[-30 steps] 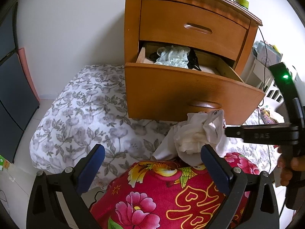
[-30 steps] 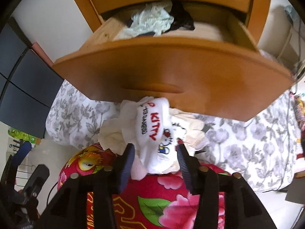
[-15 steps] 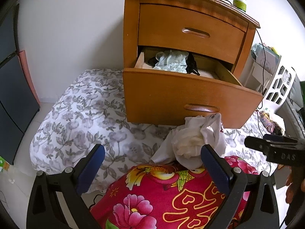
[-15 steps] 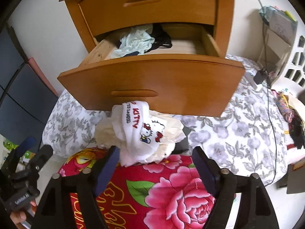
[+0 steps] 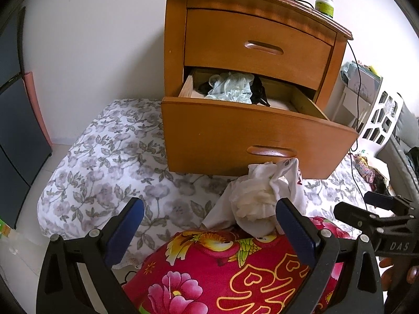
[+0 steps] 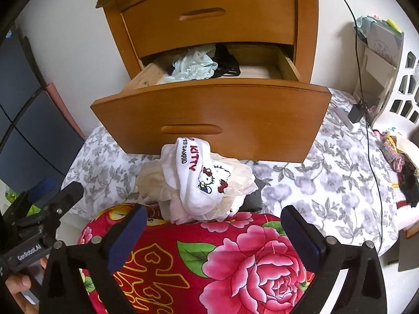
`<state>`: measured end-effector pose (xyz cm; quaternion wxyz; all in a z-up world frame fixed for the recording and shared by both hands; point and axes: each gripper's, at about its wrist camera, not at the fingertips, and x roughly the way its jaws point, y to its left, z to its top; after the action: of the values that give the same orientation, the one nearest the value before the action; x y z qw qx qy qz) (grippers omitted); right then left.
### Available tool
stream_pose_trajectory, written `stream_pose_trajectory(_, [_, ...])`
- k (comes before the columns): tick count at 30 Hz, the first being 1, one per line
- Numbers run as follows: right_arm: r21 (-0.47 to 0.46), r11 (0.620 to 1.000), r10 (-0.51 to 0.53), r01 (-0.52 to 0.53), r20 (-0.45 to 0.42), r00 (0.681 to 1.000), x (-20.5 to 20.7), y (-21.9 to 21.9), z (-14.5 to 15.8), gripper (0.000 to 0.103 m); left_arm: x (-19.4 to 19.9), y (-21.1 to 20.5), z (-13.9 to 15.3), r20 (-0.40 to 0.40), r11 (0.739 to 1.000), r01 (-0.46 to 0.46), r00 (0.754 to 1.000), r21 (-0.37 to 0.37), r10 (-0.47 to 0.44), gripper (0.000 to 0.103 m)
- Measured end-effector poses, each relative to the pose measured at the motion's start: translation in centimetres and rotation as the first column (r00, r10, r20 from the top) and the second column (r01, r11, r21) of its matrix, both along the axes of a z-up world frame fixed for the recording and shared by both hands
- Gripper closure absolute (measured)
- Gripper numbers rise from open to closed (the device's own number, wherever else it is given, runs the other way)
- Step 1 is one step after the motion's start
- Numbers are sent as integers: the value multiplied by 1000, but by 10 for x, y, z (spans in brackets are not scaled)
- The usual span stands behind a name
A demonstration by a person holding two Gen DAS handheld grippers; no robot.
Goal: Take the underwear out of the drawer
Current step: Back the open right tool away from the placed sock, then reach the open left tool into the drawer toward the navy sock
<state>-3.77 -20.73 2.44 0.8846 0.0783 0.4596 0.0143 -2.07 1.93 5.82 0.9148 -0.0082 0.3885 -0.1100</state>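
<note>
The lower drawer [image 5: 235, 136] [image 6: 209, 110] of the wooden nightstand stands pulled out. Pale blue and black underwear [image 5: 230, 89] [image 6: 193, 65] lies inside it. A crumpled pile of white underwear [image 5: 262, 196] [image 6: 199, 180], one piece with a cartoon cat print, rests below the drawer front at the edge of a red floral cushion [image 6: 209, 256]. My right gripper [image 6: 213, 212] sits just short of the pile, its jaws opening wide with nothing between them. My left gripper [image 5: 209, 206] is open and empty, to the left of the pile.
The top drawer [image 5: 259, 44] is closed, and a green-labelled bottle [image 5: 324, 4] stands on the nightstand. A grey floral bedspread [image 5: 110, 162] spreads under and around the drawer. A black cable [image 6: 366, 104] runs down at the right beside a white openwork basket [image 6: 403, 96].
My right gripper has let go of the white underwear, spread its jaws wide and drawn back from the pile. The pile stays on the cushion's edge. My left gripper has not moved.
</note>
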Motion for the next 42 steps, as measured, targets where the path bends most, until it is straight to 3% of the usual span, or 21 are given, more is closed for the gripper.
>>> stream_pose_trajectory(21, [10, 1000, -6, 6, 59, 998, 11, -3, -9, 0, 31, -23, 18, 56, 998, 67, 996, -18, -66, 2])
stream_pose_trajectory(27, [21, 1000, -10, 9, 57, 998, 21, -6, -14, 0, 48, -30, 19, 30, 993, 114, 993, -27, -114, 2])
stream_pose_trajectory(35, [33, 999, -22, 21, 40, 999, 31, -14, -24, 0, 76, -41, 37, 31, 987, 160, 987, 25, -160, 2])
stream_pose_trajectory(42, [59, 998, -39, 38, 21, 999, 37, -23, -36, 0, 123, -63, 60, 1, 971, 221, 975, 90, -222, 2])
